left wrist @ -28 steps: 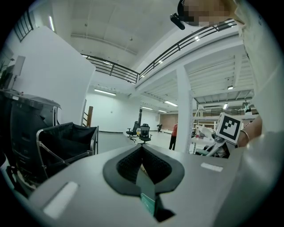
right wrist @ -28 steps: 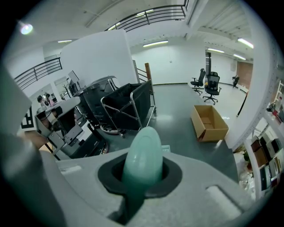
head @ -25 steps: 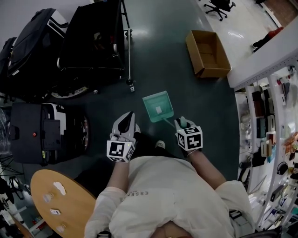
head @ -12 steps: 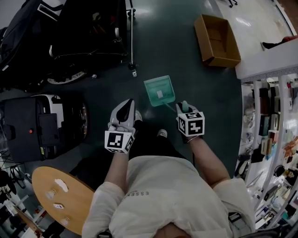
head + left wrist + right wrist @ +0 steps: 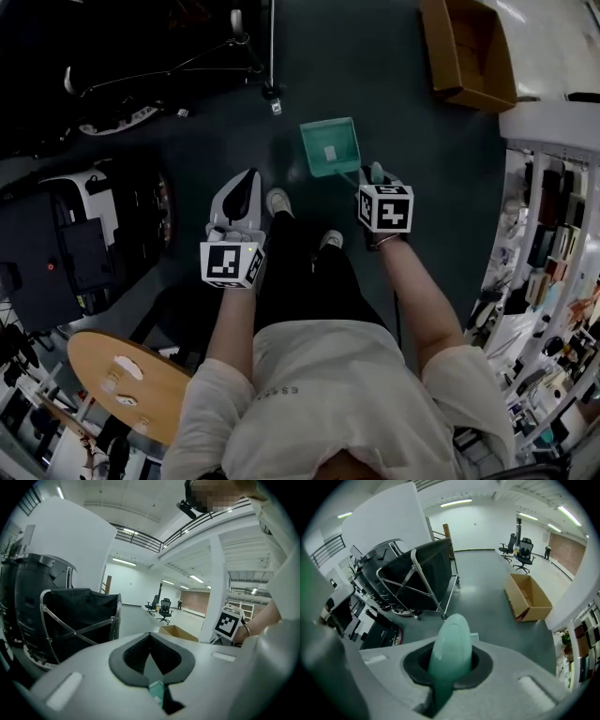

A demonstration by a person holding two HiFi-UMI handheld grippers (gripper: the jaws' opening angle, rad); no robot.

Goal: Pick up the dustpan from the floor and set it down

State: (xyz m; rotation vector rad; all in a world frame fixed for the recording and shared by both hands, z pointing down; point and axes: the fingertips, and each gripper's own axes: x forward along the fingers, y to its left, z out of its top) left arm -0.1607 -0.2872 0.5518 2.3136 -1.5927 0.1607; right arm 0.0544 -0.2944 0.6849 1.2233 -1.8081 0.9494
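The dustpan [image 5: 330, 147] is held by its teal handle in the right gripper [image 5: 375, 178]. The jaws are clamped narrowly round the handle's thick end, so the pan juts out ahead of the hand rather than dangling. The left gripper [image 5: 240, 197], on the side of the person's shoes [image 5: 278, 202] away from the cardboard box [image 5: 466, 56], has its jaws drawn together on nothing. It is likely kept aside because one grip is enough. Beyond the shoes the pan is on the near side of the box and well apart from it, over bare dark floor. Whether its edge touches the floor cannot be told. Setting it down looks like the step in hand.
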